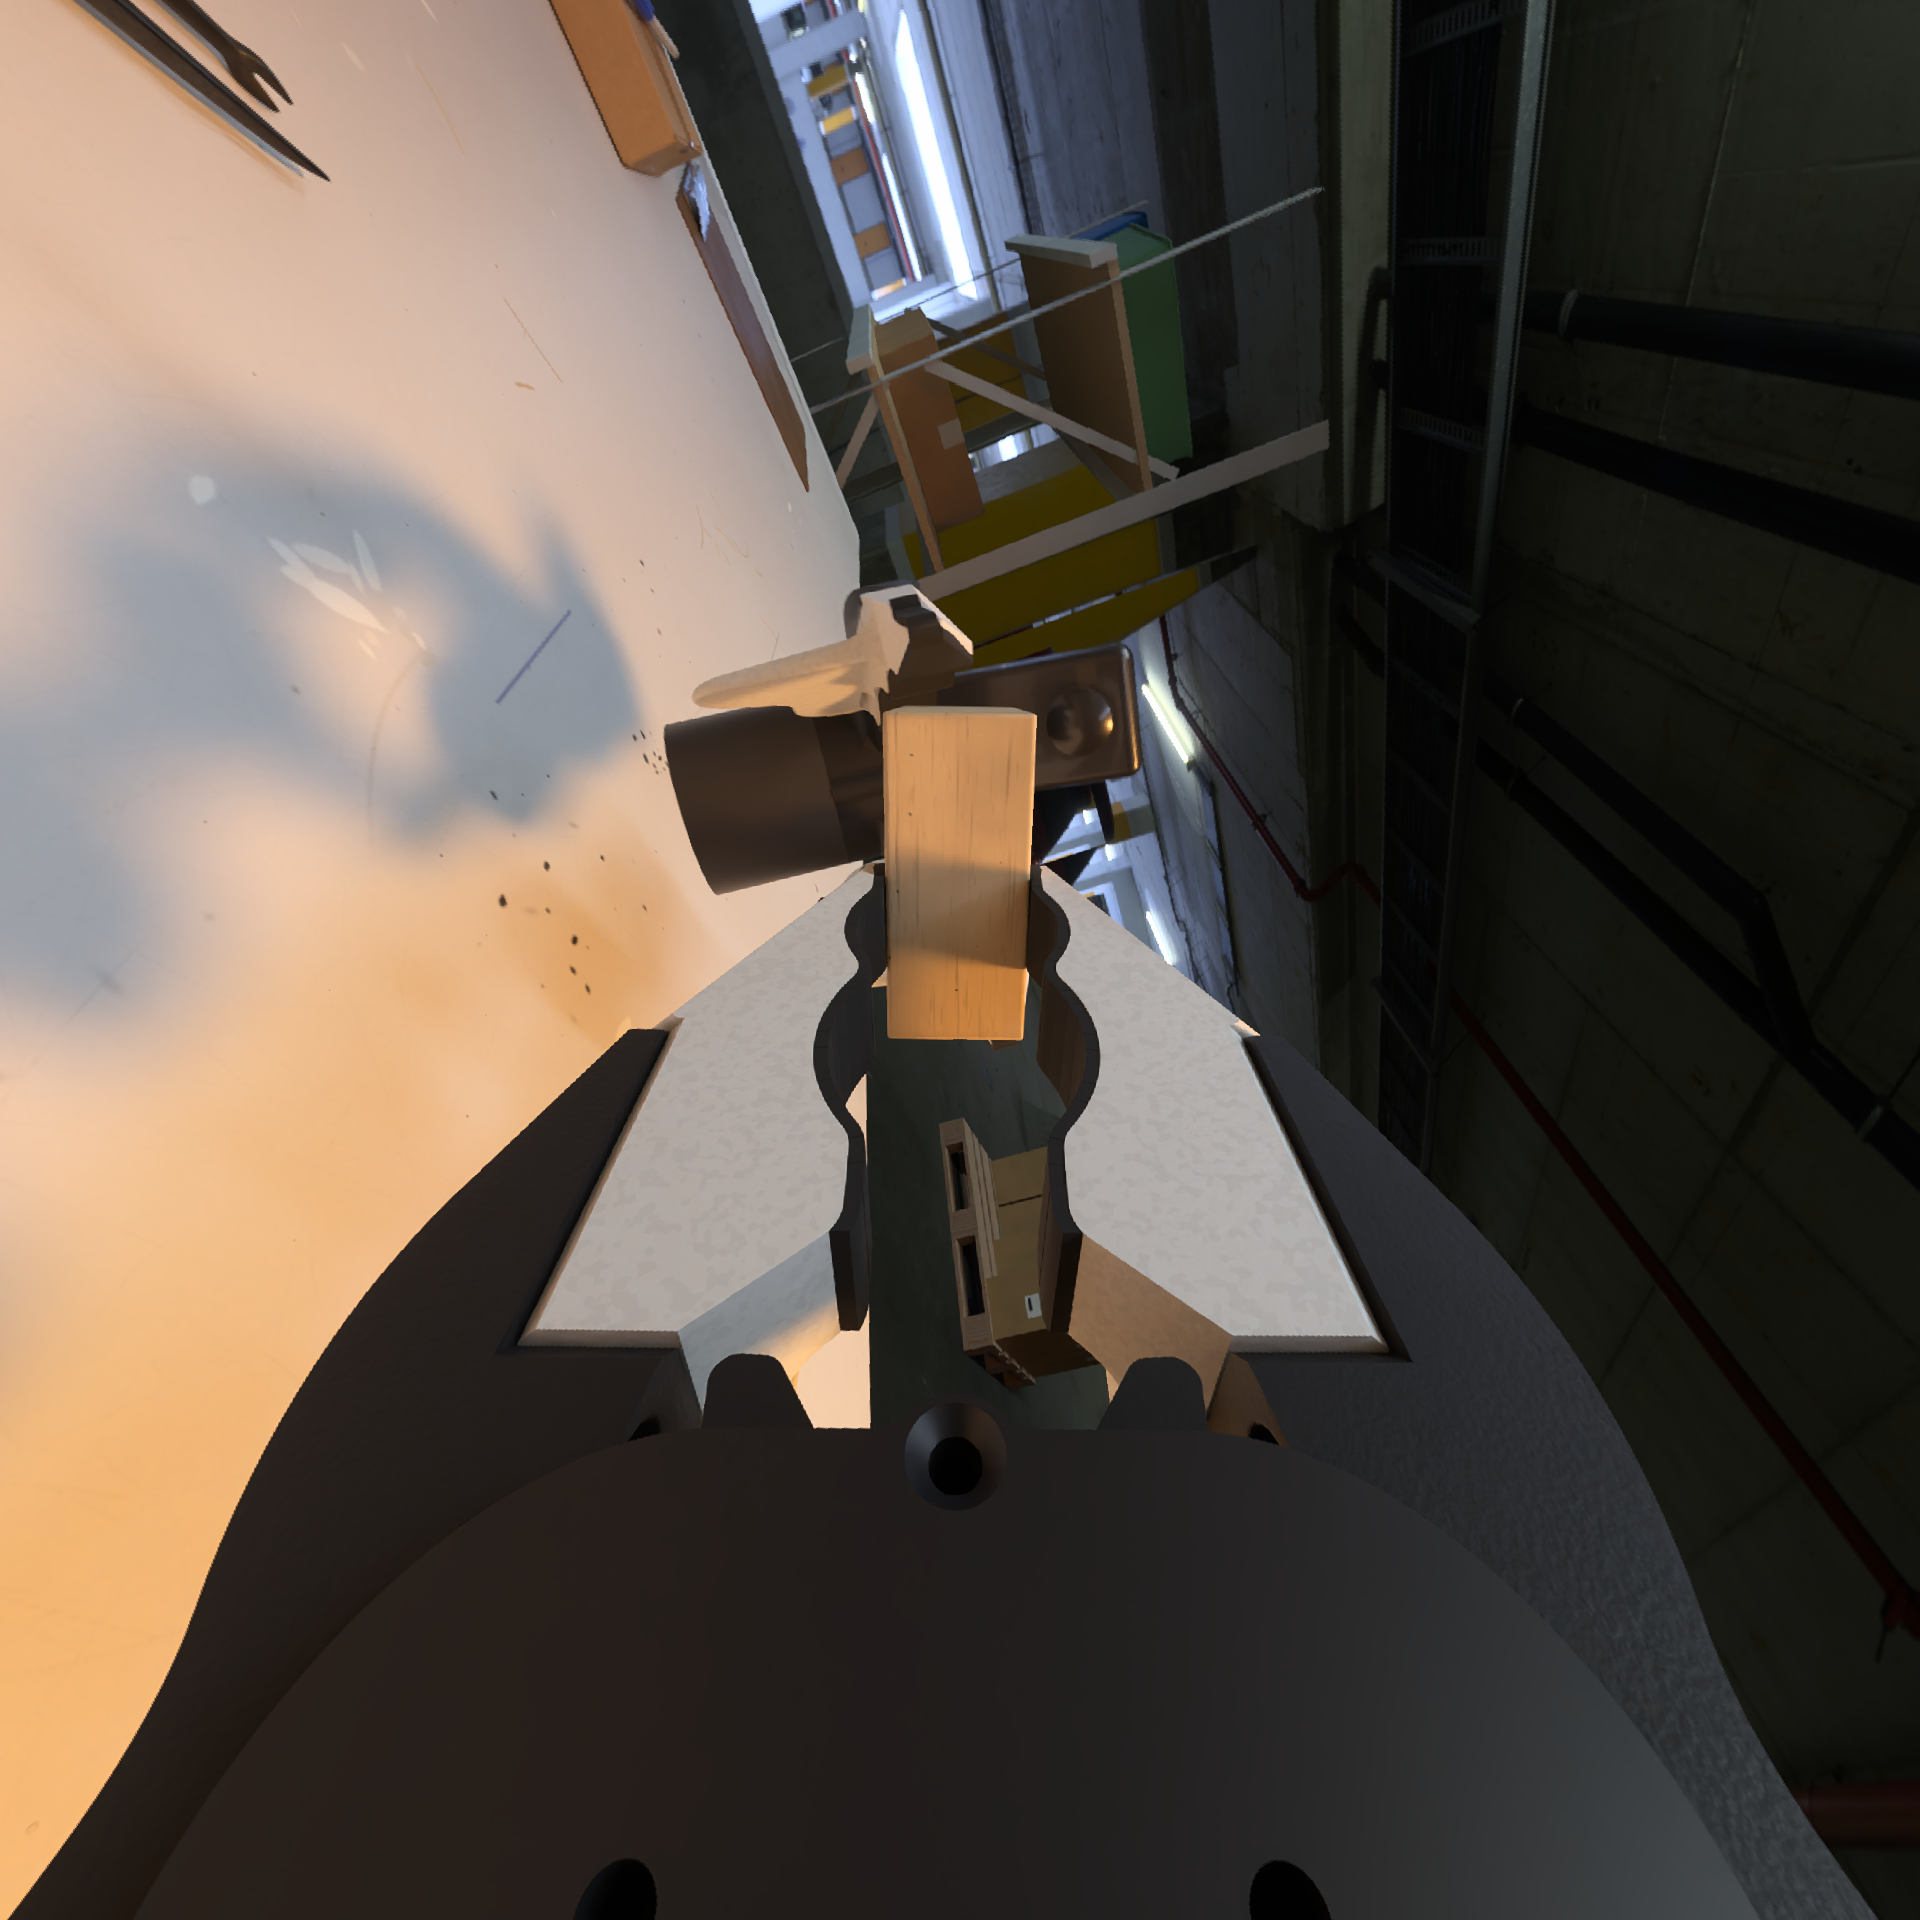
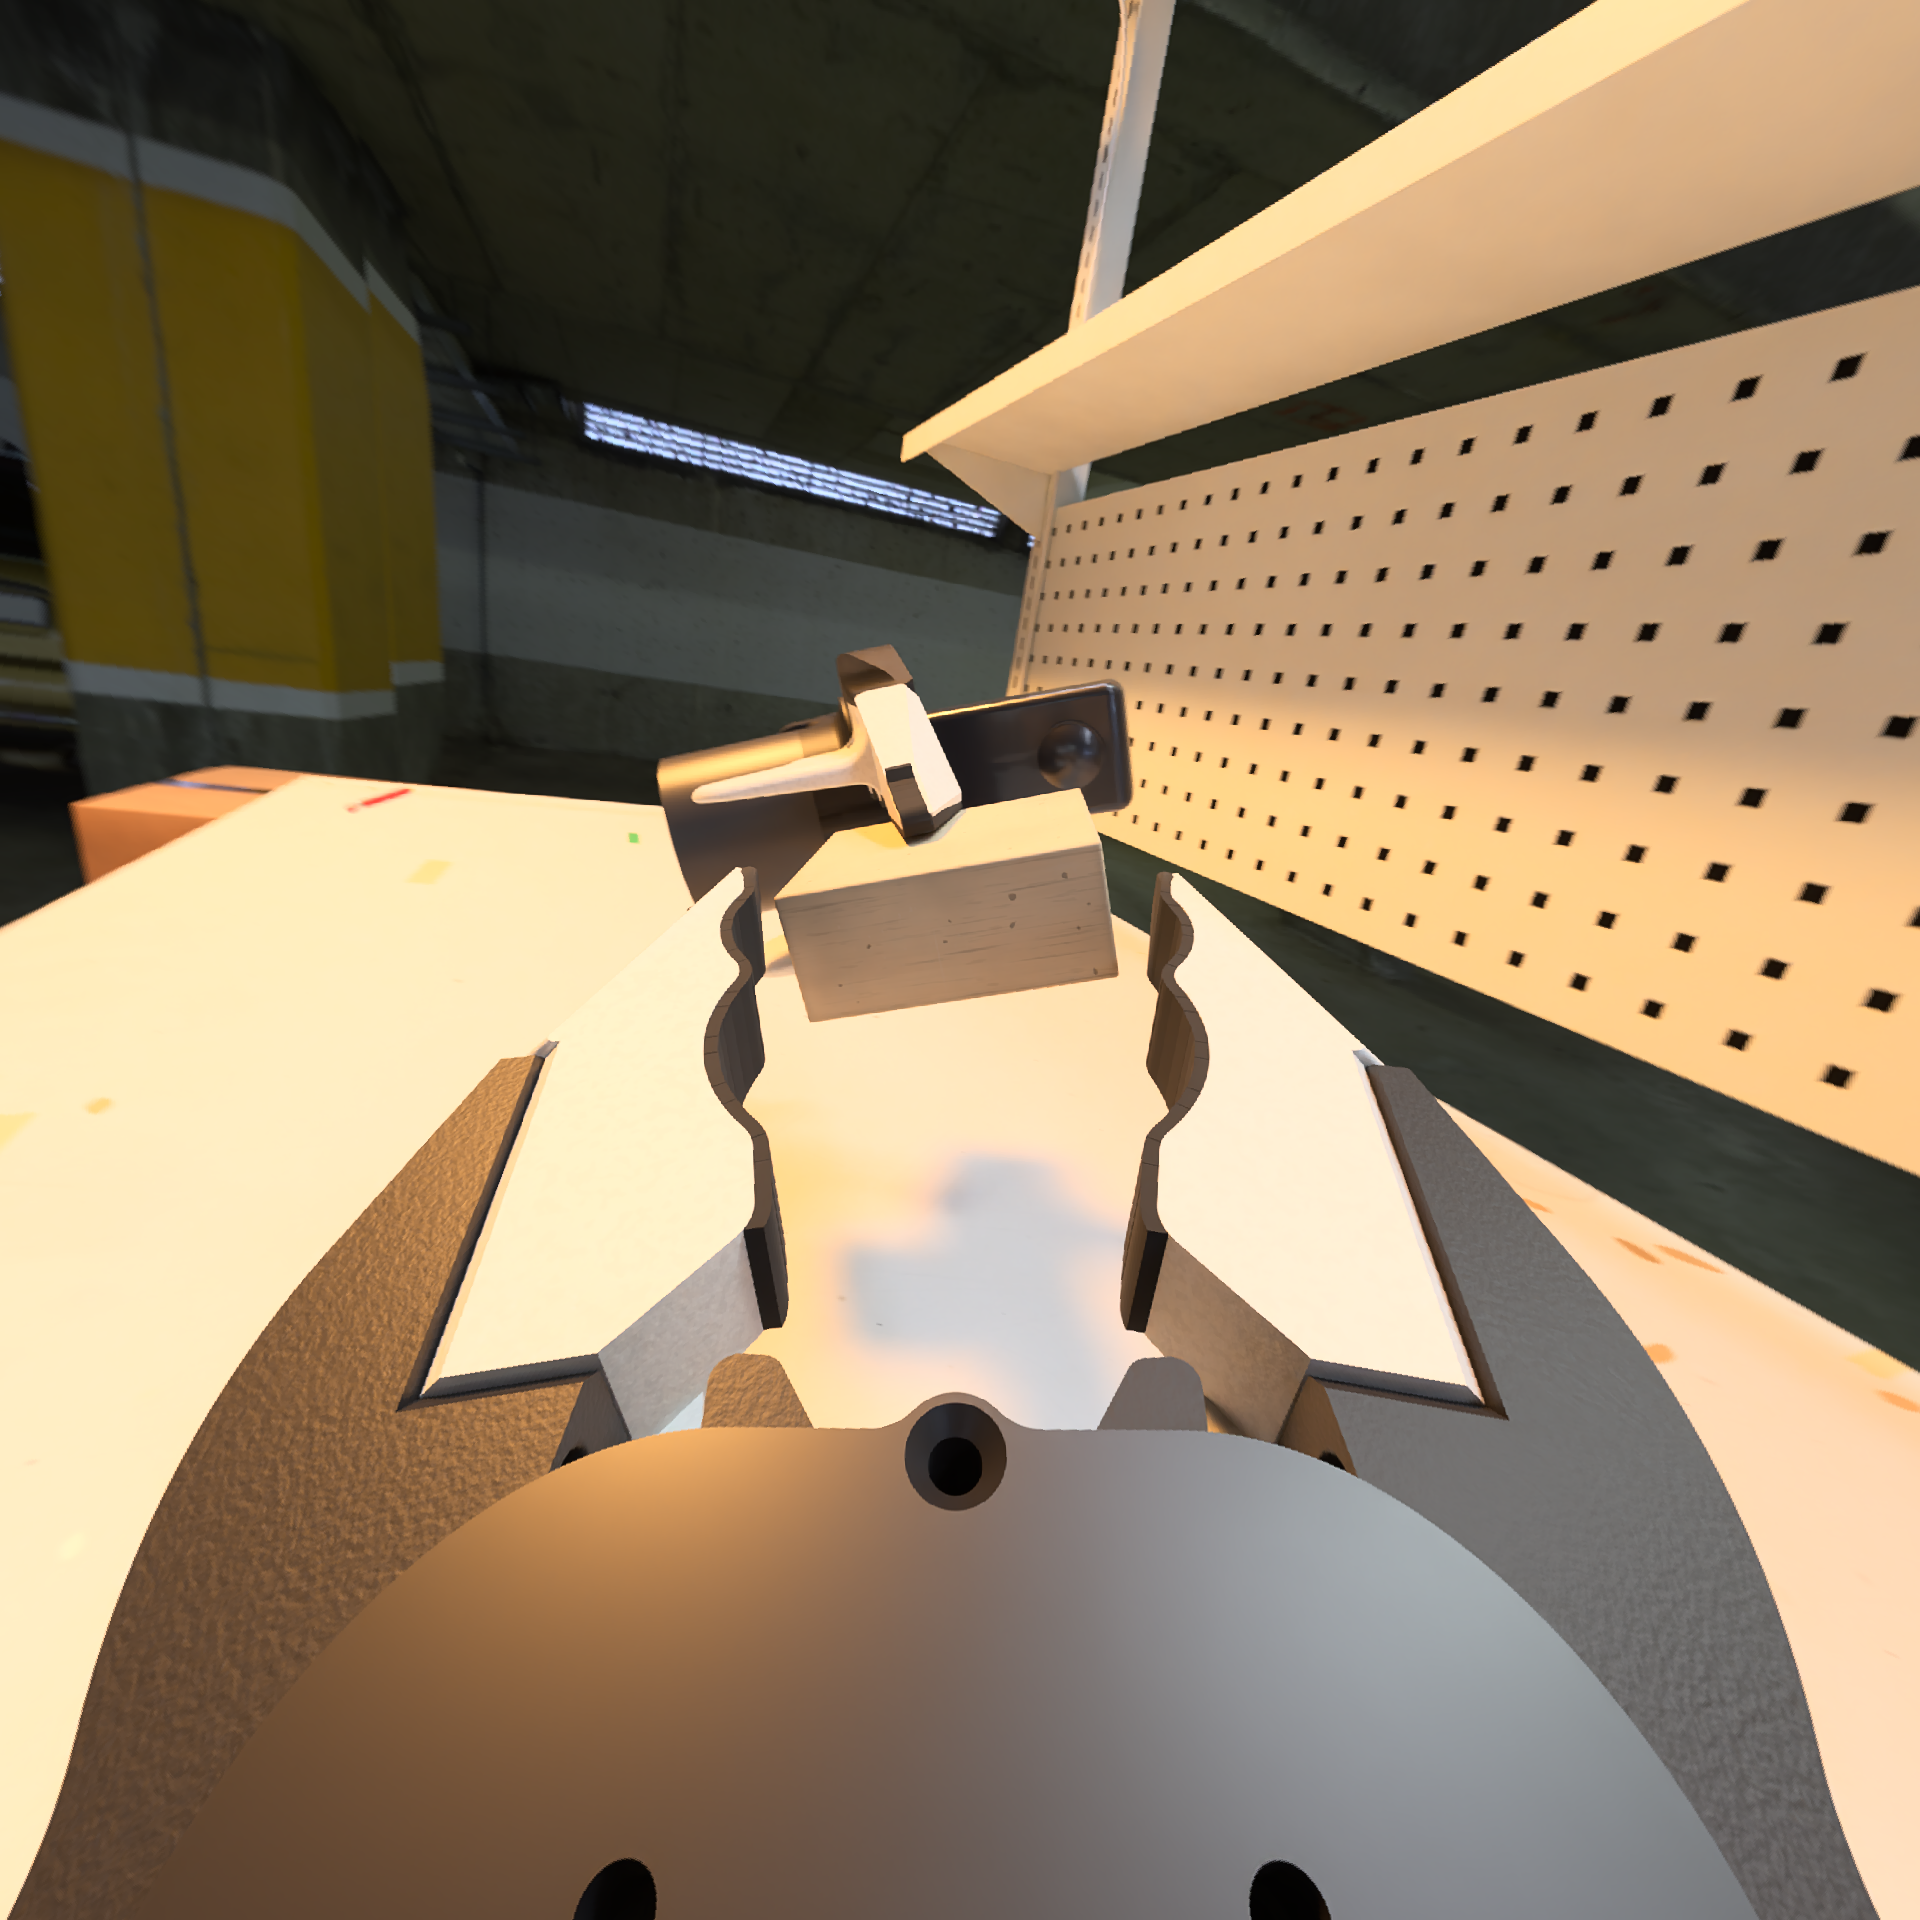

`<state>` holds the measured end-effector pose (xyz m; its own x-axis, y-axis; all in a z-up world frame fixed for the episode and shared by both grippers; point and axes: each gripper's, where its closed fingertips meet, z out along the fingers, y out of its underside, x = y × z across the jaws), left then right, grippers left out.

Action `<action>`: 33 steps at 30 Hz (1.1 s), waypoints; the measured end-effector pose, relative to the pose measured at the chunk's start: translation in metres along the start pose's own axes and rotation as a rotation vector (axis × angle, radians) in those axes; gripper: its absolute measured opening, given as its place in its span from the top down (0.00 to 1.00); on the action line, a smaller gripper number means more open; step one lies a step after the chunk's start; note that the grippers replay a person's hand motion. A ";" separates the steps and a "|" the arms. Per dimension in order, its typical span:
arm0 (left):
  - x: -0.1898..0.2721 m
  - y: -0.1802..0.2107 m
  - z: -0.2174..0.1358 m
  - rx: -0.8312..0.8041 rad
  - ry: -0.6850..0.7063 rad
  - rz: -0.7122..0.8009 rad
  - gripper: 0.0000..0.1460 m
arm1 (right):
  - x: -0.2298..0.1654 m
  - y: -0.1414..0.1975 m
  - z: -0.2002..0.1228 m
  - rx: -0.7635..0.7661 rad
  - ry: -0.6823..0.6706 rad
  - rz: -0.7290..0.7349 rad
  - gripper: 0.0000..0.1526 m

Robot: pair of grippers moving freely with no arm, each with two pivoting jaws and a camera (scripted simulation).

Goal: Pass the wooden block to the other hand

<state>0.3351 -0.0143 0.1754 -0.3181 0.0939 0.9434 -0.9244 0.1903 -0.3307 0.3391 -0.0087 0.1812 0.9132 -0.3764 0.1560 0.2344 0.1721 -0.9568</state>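
The wooden block (image 1: 958,821) is a pale oblong piece held in the air above the white table (image 1: 312,312). My left gripper (image 1: 956,883) is shut on its near end. The right gripper's dark body and white finger (image 1: 831,675) show just beyond the block. In the right wrist view the block (image 2: 951,925) hangs between the tips of my right gripper (image 2: 956,894), which is open with a gap on each side of the block. The left gripper (image 2: 894,758) grips the block's far end from behind.
A perforated back panel (image 2: 1558,675) and a shelf (image 2: 1455,208) rise along the right of the table (image 2: 260,987). A cardboard box (image 2: 156,810) sits past the far left edge. Dark pointed tools (image 1: 229,94) and a wooden board (image 1: 634,83) lie at the table's far side.
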 end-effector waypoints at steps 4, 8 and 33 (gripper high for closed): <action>-0.006 -0.002 -0.002 0.022 -0.008 -0.038 0.82 | 0.004 0.005 0.001 -0.038 0.046 -0.060 0.53; -0.008 -0.001 -0.003 0.035 -0.018 -0.043 0.82 | 0.001 0.010 0.000 -0.065 0.014 -0.090 0.58; 0.006 0.001 -0.073 0.224 -0.242 0.333 0.52 | 0.012 -0.004 -0.012 0.058 -0.116 0.290 0.58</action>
<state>0.3473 0.0576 0.1791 -0.6205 -0.1218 0.7747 -0.7779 -0.0299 -0.6277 0.3454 -0.0249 0.1840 0.9758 -0.1984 -0.0916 -0.0262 0.3098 -0.9504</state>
